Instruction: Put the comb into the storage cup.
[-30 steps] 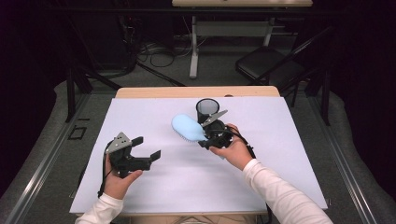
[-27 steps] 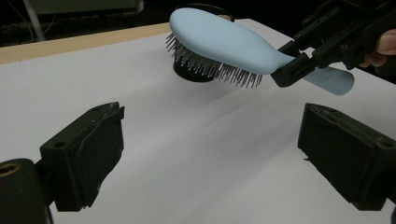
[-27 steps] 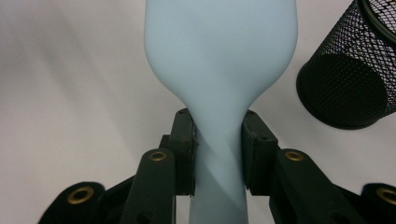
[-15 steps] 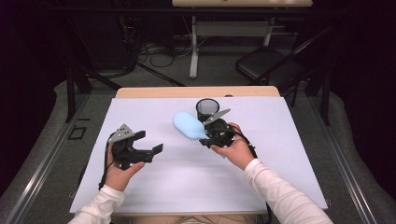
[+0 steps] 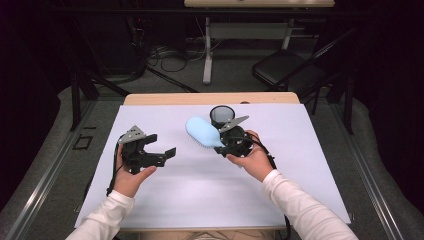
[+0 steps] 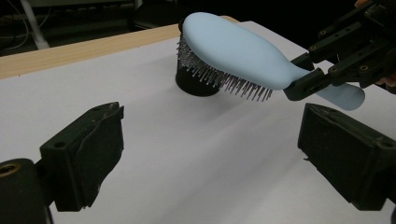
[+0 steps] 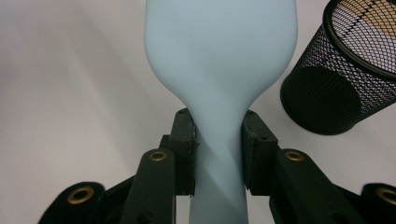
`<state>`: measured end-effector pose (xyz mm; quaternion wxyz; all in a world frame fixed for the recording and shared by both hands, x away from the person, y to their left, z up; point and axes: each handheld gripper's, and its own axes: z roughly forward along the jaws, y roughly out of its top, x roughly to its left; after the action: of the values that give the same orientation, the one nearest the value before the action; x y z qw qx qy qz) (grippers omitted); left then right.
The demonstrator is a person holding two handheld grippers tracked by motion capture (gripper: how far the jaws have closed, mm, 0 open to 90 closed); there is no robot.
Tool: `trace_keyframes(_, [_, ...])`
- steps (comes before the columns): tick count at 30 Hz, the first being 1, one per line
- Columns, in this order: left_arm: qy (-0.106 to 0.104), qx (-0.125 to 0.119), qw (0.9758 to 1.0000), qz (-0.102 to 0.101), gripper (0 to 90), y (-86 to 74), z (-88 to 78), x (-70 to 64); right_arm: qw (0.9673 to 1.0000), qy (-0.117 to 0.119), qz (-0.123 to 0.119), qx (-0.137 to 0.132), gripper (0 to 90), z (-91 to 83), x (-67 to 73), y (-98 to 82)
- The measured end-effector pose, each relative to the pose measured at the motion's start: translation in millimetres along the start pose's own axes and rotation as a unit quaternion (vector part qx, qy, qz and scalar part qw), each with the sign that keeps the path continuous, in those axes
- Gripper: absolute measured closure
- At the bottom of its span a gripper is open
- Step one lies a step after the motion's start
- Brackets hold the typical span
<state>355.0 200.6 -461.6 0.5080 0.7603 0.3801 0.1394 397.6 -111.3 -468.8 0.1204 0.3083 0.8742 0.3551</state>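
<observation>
Right claw clamps the narrow handle neck of a pale-blue hairbrush, held above the tabletop beside a mesh cup; probably light, rigid, slippery. Left claw gapes wide, empty.

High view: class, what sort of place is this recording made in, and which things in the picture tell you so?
Probably a lab or recording studio, not a home. A white sheet covers the table, the surroundings are dark, loose cables lie on the grey floor behind, and a folding chair stands by another table's legs.
</observation>
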Motion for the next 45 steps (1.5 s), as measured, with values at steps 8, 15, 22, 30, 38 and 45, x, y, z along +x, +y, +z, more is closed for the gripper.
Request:
trace_keyframes(8, [-0.002,0.004,0.9999,-0.009,7.0,8.2,4.0,3.3,1.0000,-0.001,-0.002,-0.002,69.7,-2.2,1.3,0.6])
trace_keyframes(15, [0.000,0.004,0.9998,-0.017,7.0,15.1,11.7,4.6,1.0000,-0.004,-0.002,-0.009,69.7,-4.2,0.9,2.1])
trace_keyframes(22, [-0.006,0.003,0.9997,-0.024,7.0,23.3,20.1,2.9,0.9998,-0.010,-0.002,-0.017,69.7,-6.8,1.0,3.8])
trace_keyframes(30, [-0.018,0.006,0.9993,-0.034,7.0,32.4,26.7,1.3,0.9993,-0.012,-0.002,-0.035,69.7,-10.2,0.7,4.6])
trace_keyframes(38, [-0.021,0.003,0.9984,-0.053,7.0,39.9,28.6,6.8,0.9986,-0.014,0.000,-0.052,69.7,-12.8,-0.5,5.0])
trace_keyframes(45, [-0.028,0.003,0.9979,-0.058,7.0,48.6,30.3,8.1,0.9972,-0.017,0.000,-0.072,69.7,-15.5,0.2,6.4])
